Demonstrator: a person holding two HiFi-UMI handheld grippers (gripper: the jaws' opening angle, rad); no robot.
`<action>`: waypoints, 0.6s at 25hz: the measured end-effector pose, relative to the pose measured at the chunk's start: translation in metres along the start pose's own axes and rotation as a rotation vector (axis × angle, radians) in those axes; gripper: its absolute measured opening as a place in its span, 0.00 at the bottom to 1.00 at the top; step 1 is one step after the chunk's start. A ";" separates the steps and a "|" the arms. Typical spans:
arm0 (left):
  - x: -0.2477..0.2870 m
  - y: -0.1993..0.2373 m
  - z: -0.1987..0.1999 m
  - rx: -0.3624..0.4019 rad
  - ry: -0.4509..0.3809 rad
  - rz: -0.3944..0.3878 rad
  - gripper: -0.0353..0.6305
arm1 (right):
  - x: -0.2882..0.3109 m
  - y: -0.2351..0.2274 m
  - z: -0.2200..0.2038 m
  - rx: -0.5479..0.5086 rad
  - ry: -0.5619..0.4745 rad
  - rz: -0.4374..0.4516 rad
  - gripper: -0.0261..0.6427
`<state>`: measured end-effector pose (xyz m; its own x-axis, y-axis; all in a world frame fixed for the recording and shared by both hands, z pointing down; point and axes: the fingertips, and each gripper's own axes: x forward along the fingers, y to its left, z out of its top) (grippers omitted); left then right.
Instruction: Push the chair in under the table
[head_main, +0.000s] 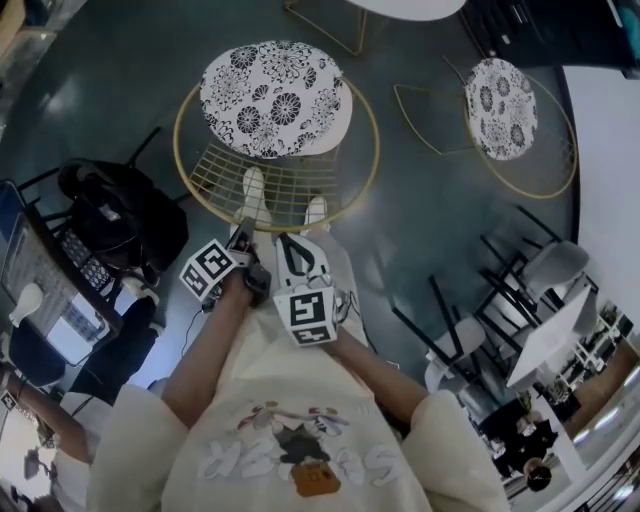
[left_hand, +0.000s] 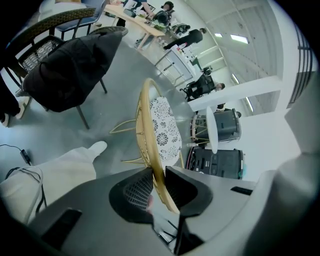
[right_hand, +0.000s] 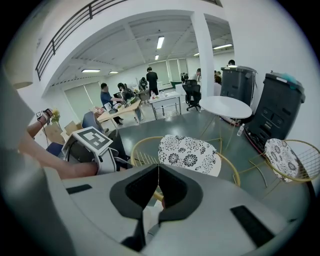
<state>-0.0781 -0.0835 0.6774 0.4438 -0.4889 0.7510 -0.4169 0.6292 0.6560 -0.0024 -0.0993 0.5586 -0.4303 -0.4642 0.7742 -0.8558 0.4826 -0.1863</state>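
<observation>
The gold wire chair (head_main: 220, 170) with its black-and-white floral cushion (head_main: 275, 100) stands at your 12 o'clock, short of the round white table (head_main: 400, 8) at 1 o'clock. Your left gripper (left_hand: 159, 172) is clamped on the chair's back rim. Your right gripper (right_hand: 159, 170) has its tips together, with a bit of rim showing behind them. The dark lidded bins (right_hand: 277, 107) beyond hide their contents.

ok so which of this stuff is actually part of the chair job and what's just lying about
Job:
gold wire chair with floral cushion
round white table
left hand-held gripper, on the chair's rim
right hand-held gripper

Lying about:
second floral-cushion chair
black jacket
dark bin
</observation>
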 end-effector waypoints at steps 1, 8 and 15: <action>0.001 0.001 0.000 0.001 0.003 0.001 0.18 | 0.001 0.001 0.001 -0.003 -0.001 0.000 0.05; 0.004 0.002 0.000 0.038 0.005 -0.022 0.18 | 0.005 0.011 0.002 -0.015 -0.019 -0.011 0.05; 0.004 0.000 0.000 0.065 -0.031 -0.042 0.18 | -0.002 0.018 -0.008 -0.014 -0.029 -0.022 0.05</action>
<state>-0.0764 -0.0850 0.6801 0.4377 -0.5330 0.7241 -0.4494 0.5678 0.6897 -0.0147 -0.0841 0.5588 -0.4202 -0.4958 0.7600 -0.8609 0.4825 -0.1612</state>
